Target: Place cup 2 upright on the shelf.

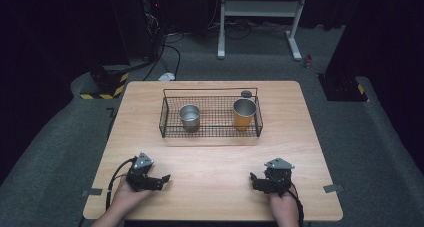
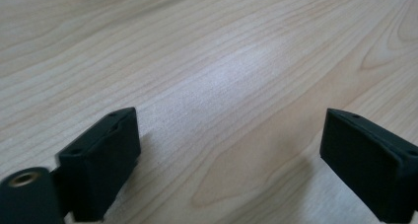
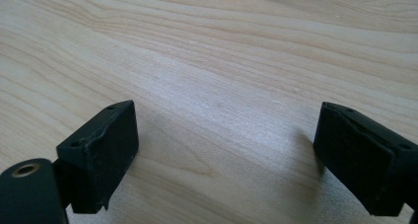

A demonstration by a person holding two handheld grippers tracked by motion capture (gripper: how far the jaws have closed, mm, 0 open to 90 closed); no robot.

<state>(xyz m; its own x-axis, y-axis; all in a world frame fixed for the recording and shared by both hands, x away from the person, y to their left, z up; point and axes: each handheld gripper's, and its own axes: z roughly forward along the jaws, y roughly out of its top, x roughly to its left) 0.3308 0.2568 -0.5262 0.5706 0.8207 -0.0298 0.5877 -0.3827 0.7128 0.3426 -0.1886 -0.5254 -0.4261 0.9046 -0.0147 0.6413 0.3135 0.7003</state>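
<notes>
My left gripper (image 1: 162, 179) rests low at the table's near left, its jaws pointing right toward the middle. In the left gripper view, my left gripper (image 2: 229, 130) stands open over bare wood with nothing between its pads. My right gripper (image 1: 254, 180) sits at the near right, pointing left; it too is open (image 3: 226, 130) over bare wood. A black wire basket (image 1: 210, 132) stands at the table's far middle. It holds a steel cup (image 1: 189, 117) on its left and a taller gold-coloured cup (image 1: 244, 113) on its right, both upright.
The light wooden table (image 1: 215, 159) has bare room between the grippers and the basket. A small dark round thing (image 1: 246, 93) lies just behind the basket. Beyond the table stand a white frame (image 1: 260, 9), cables, and black-and-yellow striped bases (image 1: 102, 89).
</notes>
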